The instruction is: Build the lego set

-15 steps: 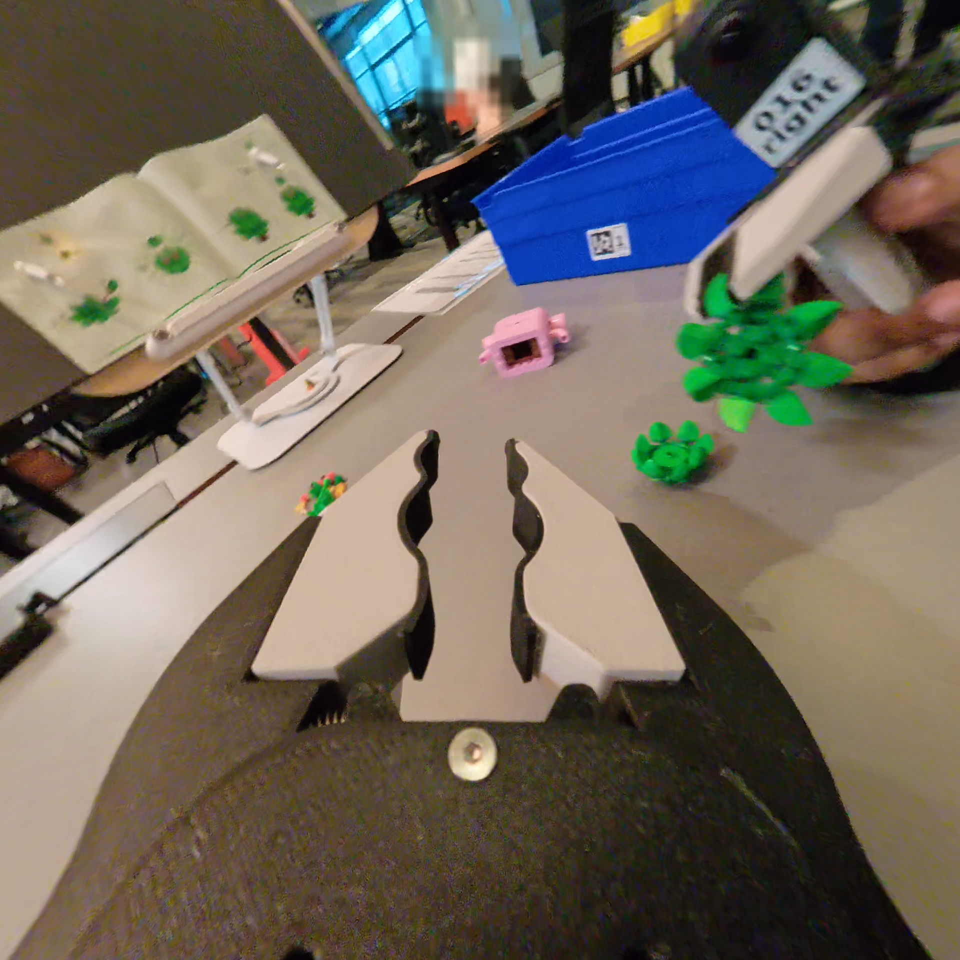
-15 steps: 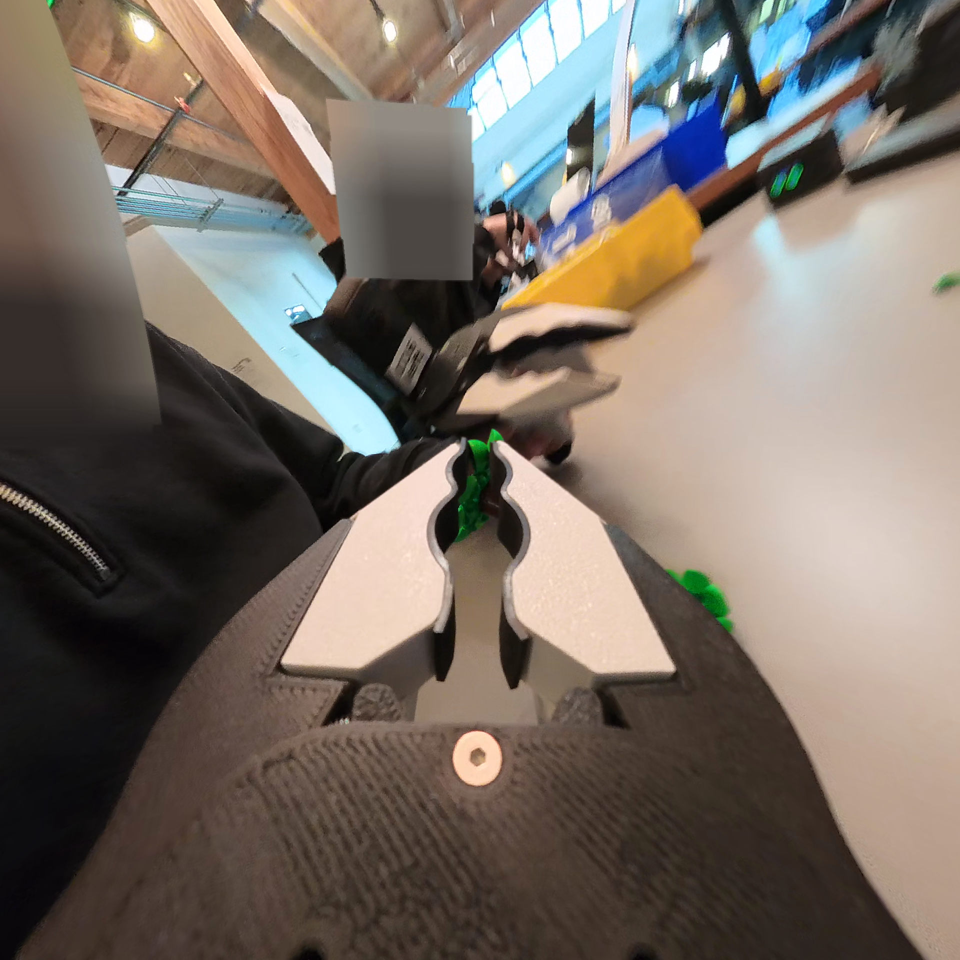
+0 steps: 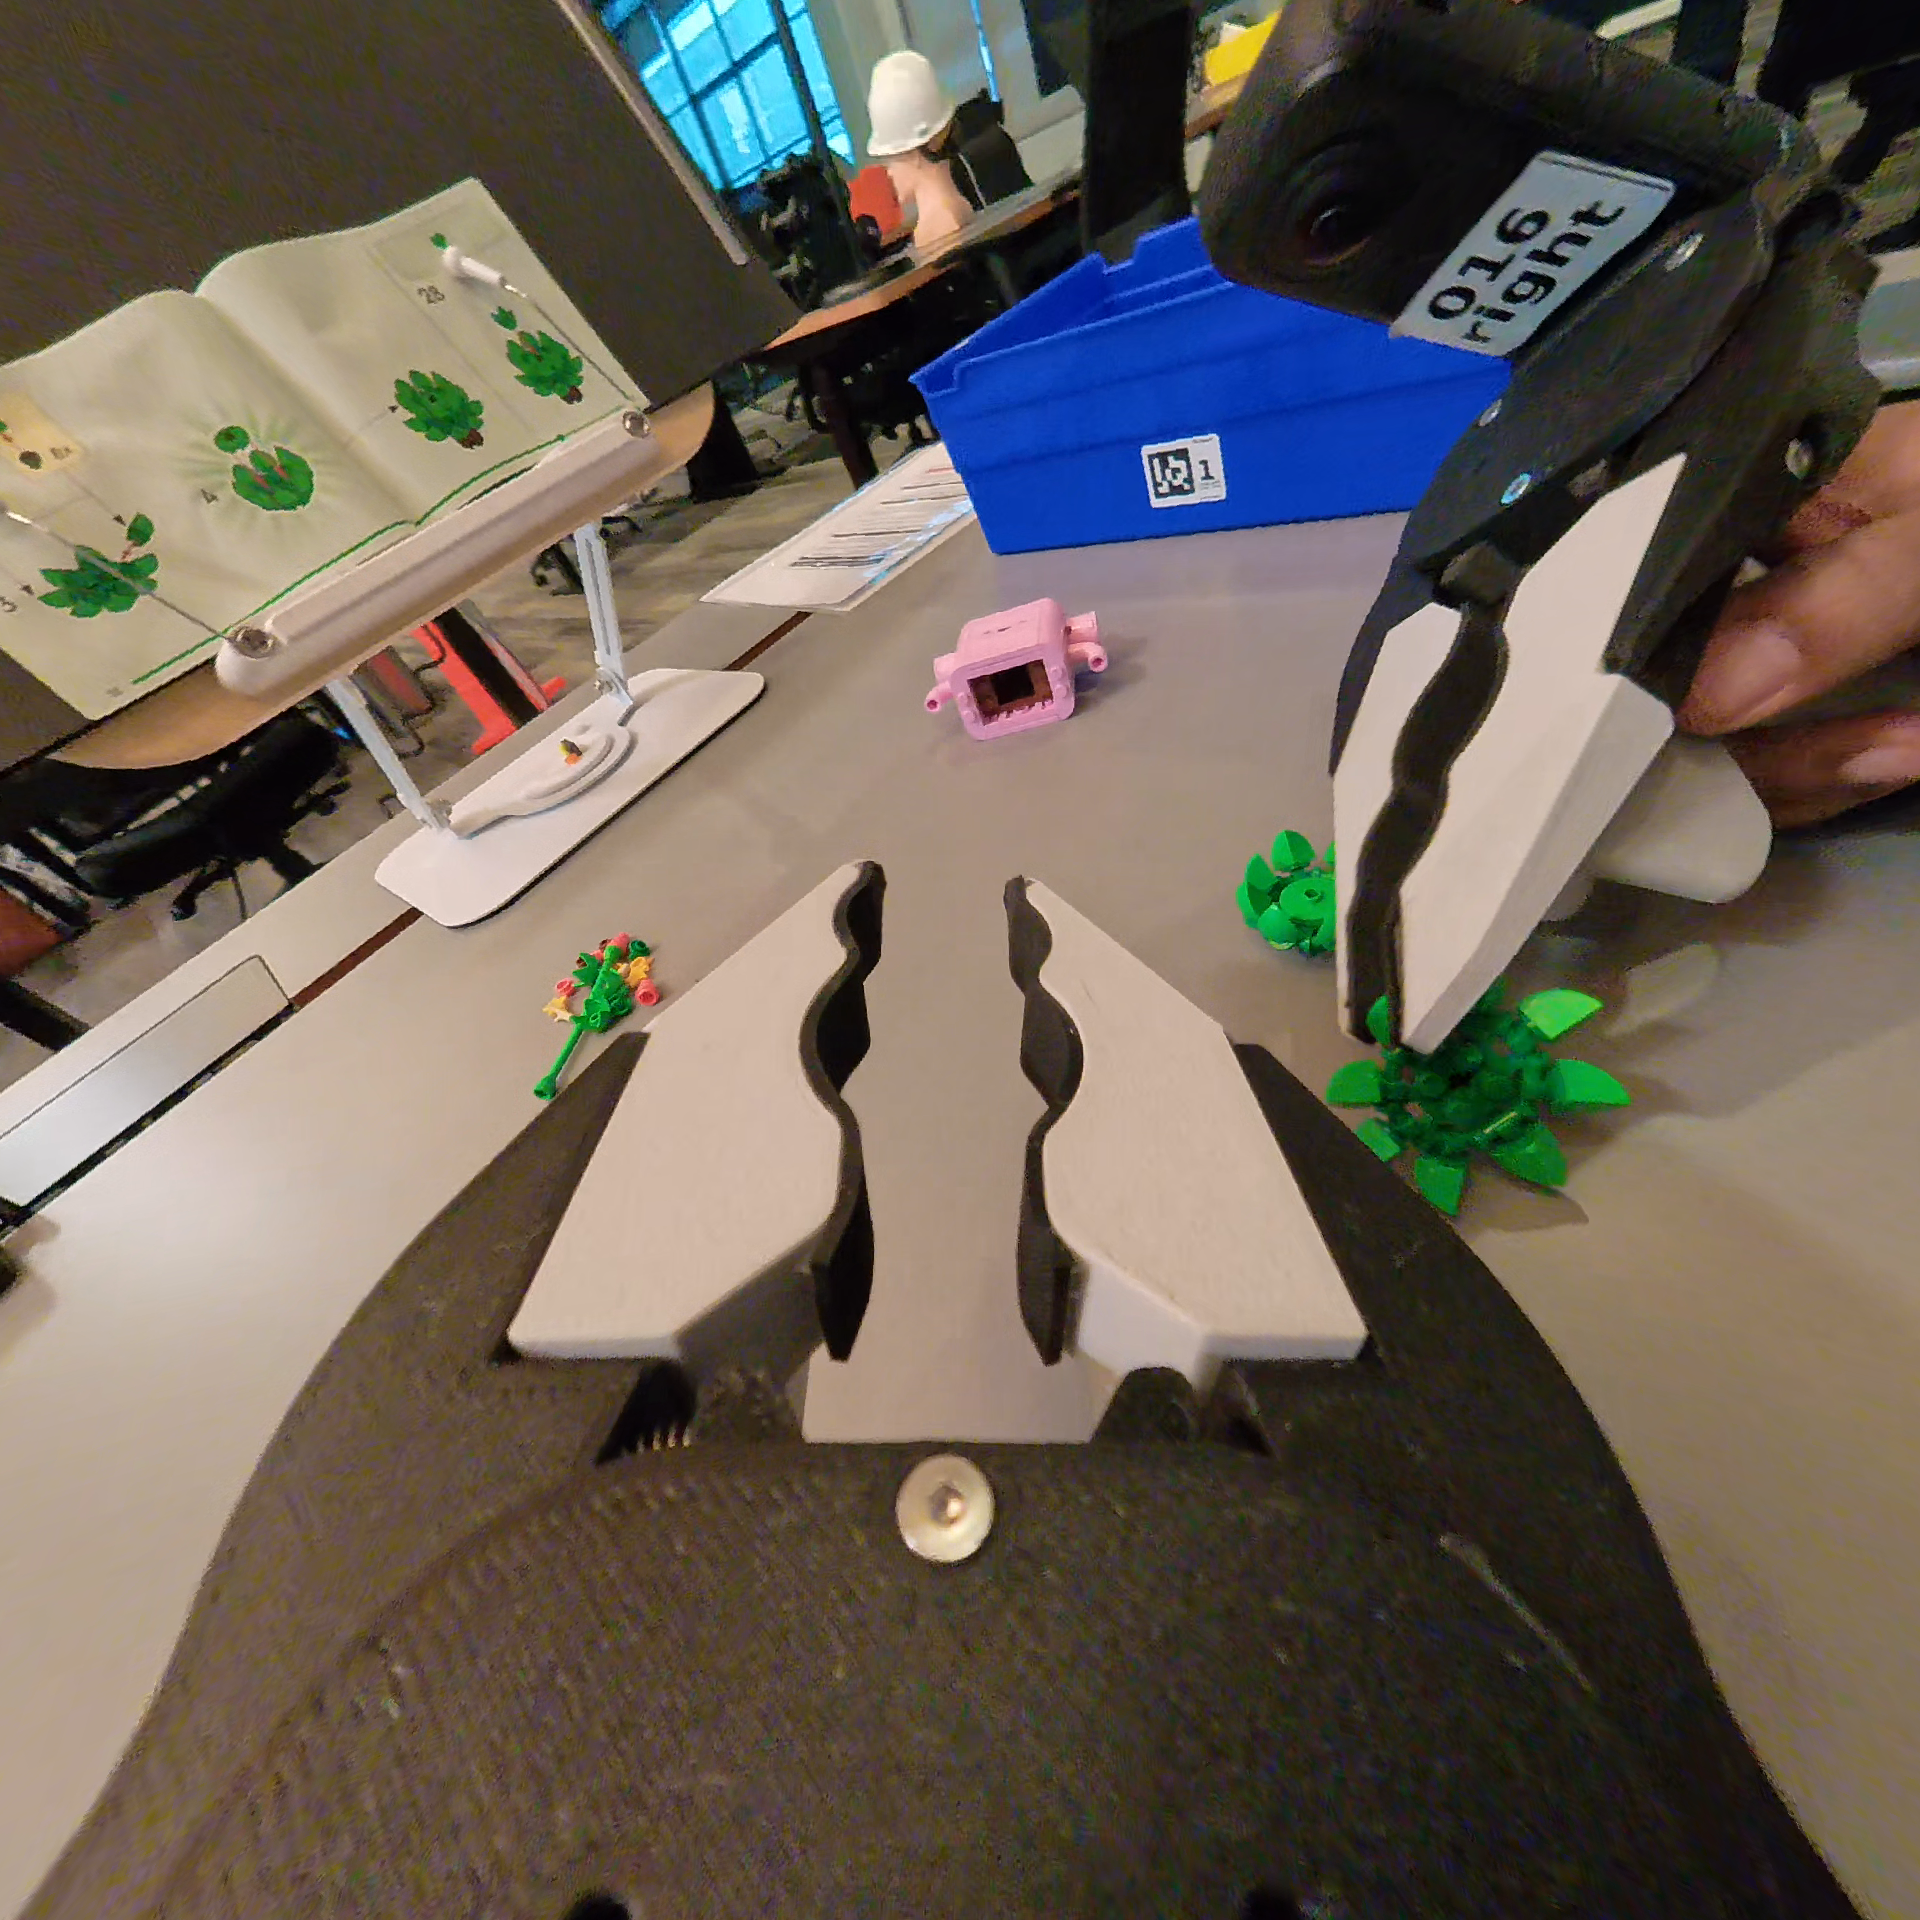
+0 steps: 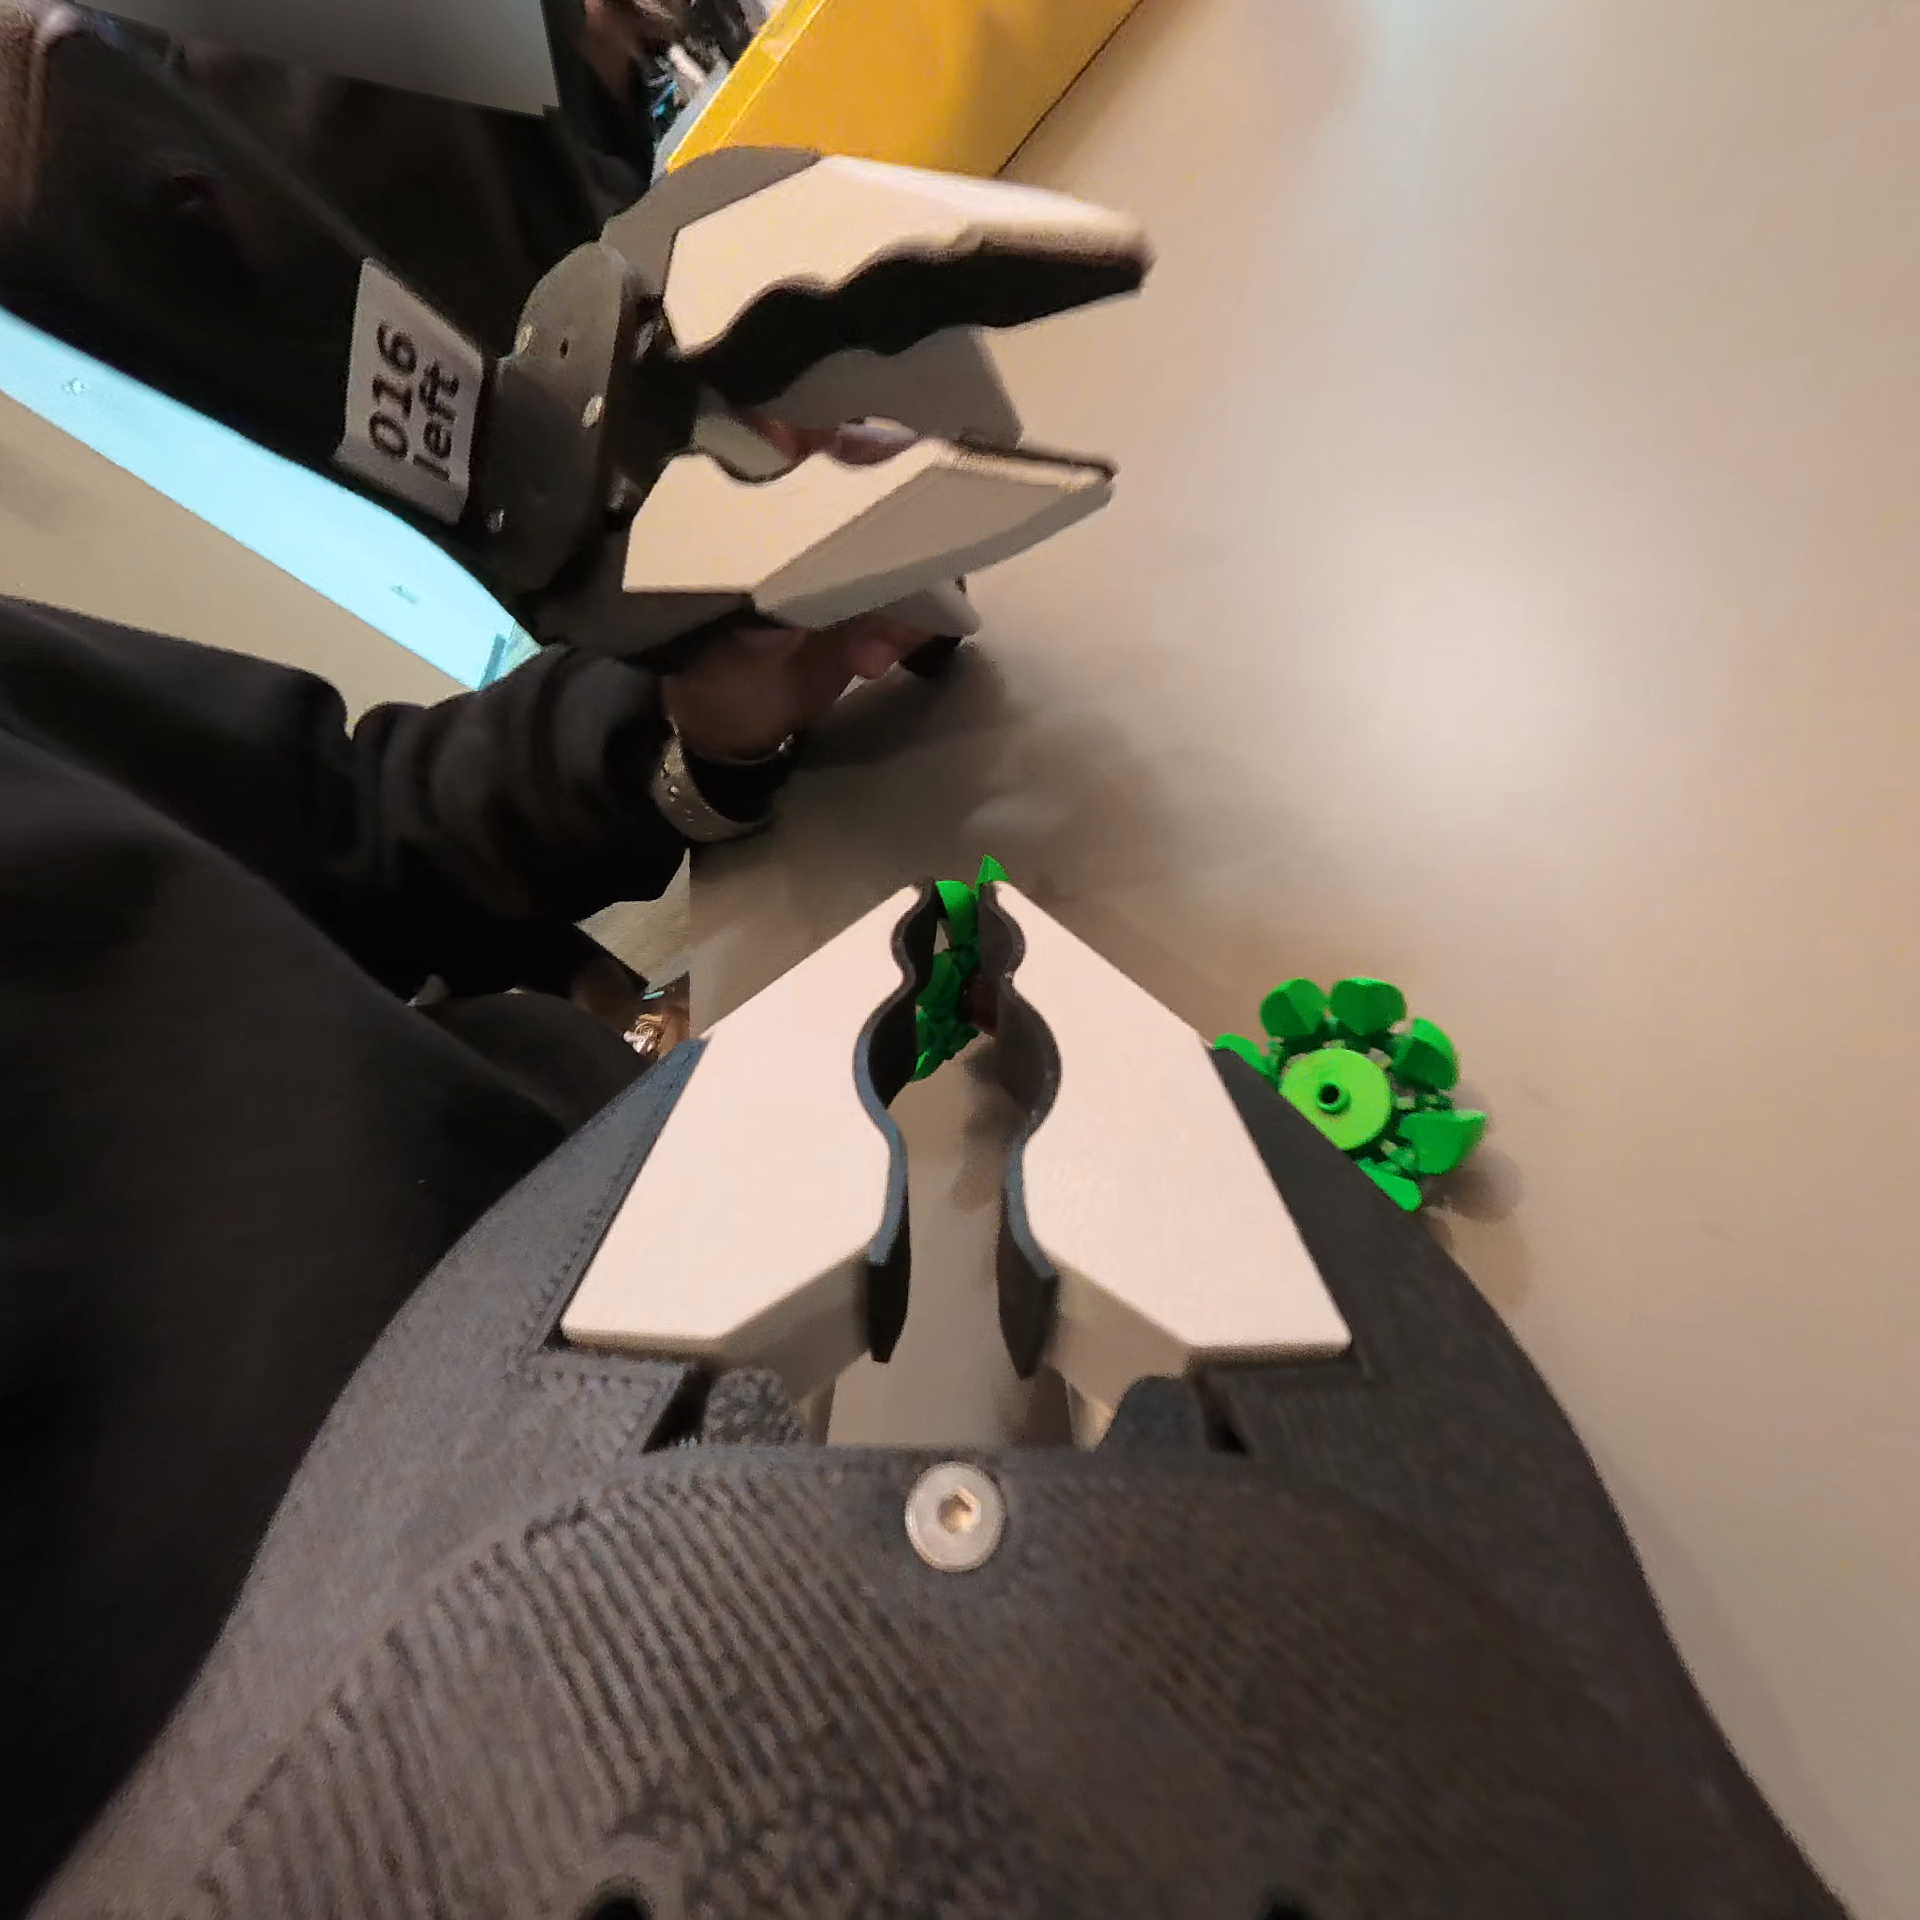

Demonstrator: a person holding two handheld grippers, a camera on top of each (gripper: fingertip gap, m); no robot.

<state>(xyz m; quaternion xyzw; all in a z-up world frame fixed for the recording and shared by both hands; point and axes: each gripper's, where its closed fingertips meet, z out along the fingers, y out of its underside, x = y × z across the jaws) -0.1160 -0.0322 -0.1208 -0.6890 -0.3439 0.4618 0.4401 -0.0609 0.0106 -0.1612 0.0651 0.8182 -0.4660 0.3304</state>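
Observation:
My right gripper (image 3: 1387, 1023) is shut on a large green leafy lego piece (image 3: 1475, 1091) and holds it down at the grey table, pointing downward. In the right wrist view the piece (image 4: 951, 987) shows pinched between the fingertips of my right gripper (image 4: 961, 899). A smaller green leaf cluster (image 3: 1288, 904) lies on the table just behind it; it also shows in the right wrist view (image 4: 1351, 1086). My left gripper (image 3: 940, 883) is open and empty, hovering left of the leafy piece; it also shows in the right wrist view (image 4: 1122, 364).
A pink cube-shaped lego piece (image 3: 1013, 681) lies farther back. A small green stem with coloured flowers (image 3: 603, 992) lies at the left. An open instruction booklet (image 3: 281, 436) rests on a white stand (image 3: 561, 821). A blue bin (image 3: 1195, 416) stands at the back. The left gripper's tips are roughly 8 cm from the right gripper's.
My right gripper has come down from mid-air with the large leafy piece to the table, nearer my left gripper. The left gripper stays open.

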